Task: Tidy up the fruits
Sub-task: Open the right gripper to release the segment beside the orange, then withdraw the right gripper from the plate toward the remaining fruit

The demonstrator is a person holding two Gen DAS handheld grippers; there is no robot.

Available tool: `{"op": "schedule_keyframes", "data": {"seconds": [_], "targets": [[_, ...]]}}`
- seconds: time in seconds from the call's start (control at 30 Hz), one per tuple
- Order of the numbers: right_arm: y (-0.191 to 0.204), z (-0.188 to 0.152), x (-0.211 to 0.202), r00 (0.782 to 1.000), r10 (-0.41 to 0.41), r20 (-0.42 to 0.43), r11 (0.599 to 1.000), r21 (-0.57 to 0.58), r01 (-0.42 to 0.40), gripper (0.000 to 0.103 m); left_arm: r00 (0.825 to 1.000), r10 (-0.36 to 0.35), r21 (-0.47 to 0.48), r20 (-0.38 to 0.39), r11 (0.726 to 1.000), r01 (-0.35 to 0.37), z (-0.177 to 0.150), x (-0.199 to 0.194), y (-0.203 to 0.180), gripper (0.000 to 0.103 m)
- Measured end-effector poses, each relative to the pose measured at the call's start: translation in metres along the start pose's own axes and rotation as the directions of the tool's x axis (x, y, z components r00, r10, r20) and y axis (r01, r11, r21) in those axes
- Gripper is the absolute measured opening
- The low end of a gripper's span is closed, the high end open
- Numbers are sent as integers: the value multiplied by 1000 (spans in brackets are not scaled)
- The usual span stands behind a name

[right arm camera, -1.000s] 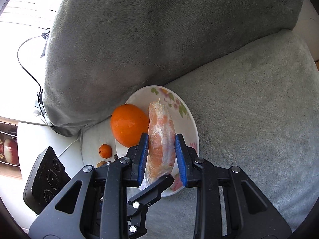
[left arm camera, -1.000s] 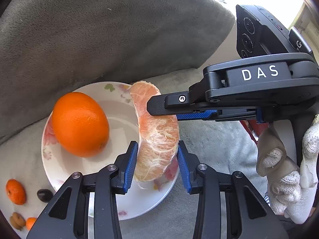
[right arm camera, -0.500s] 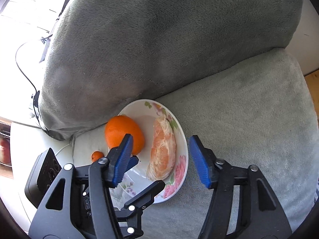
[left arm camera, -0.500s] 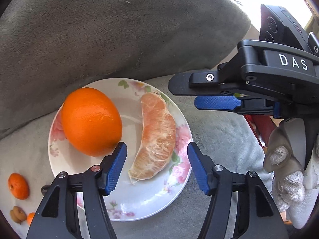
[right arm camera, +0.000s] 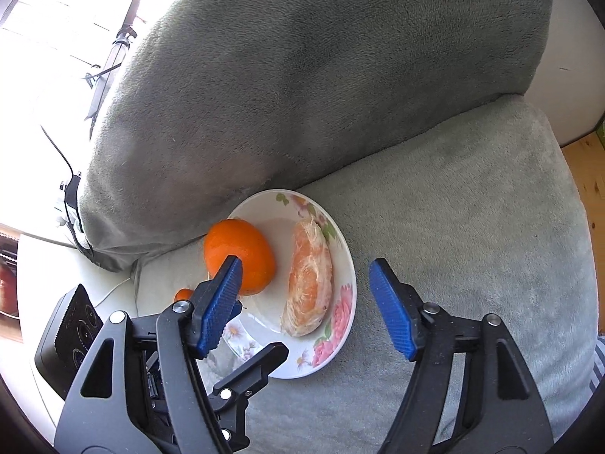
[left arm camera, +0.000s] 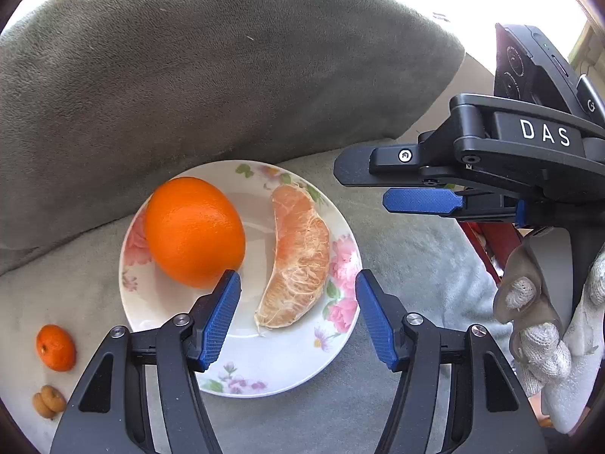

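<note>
A floral white plate (left arm camera: 272, 374) (right arm camera: 336, 348) lies on a grey cushion. On it sit a whole orange (left arm camera: 193, 230) (right arm camera: 242, 253) at the left and a peeled citrus segment (left arm camera: 298, 253) (right arm camera: 310, 283) at the right. My left gripper (left arm camera: 298, 310) is open and empty, raised just in front of the segment. My right gripper (right arm camera: 306, 302) is open and empty, held above the plate; it shows from the side in the left wrist view (left arm camera: 401, 185). A small tangerine (left arm camera: 56, 347) (right arm camera: 183, 295) lies on the cushion left of the plate.
A big grey pillow (left arm camera: 211, 75) (right arm camera: 321, 75) rises right behind the plate. A small brown nut-like thing (left arm camera: 48, 401) lies by the tangerine. A wooden floor (right arm camera: 586, 166) shows past the cushion's right edge. Cables (right arm camera: 72, 174) hang at the left.
Both grippers were shut on the peeled segment above the plate. They opened, left it lying on the plate beside the orange, and drew back and up.
</note>
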State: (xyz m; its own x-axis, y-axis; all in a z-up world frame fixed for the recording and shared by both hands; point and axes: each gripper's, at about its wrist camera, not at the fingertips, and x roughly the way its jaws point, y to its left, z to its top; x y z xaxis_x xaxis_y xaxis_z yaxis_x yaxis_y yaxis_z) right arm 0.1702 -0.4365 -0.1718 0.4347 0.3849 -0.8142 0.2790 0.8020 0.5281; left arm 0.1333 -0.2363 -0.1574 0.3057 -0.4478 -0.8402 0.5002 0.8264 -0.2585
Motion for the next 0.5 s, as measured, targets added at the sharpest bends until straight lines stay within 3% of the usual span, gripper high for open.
{"op": "schedule_keyframes", "data": {"seconds": [0.5], "targets": [[32, -31, -6, 999, -18, 32, 1000, 4, 18, 72, 1000, 2, -16, 23, 1000, -2, -14, -49, 24, 63]]}}
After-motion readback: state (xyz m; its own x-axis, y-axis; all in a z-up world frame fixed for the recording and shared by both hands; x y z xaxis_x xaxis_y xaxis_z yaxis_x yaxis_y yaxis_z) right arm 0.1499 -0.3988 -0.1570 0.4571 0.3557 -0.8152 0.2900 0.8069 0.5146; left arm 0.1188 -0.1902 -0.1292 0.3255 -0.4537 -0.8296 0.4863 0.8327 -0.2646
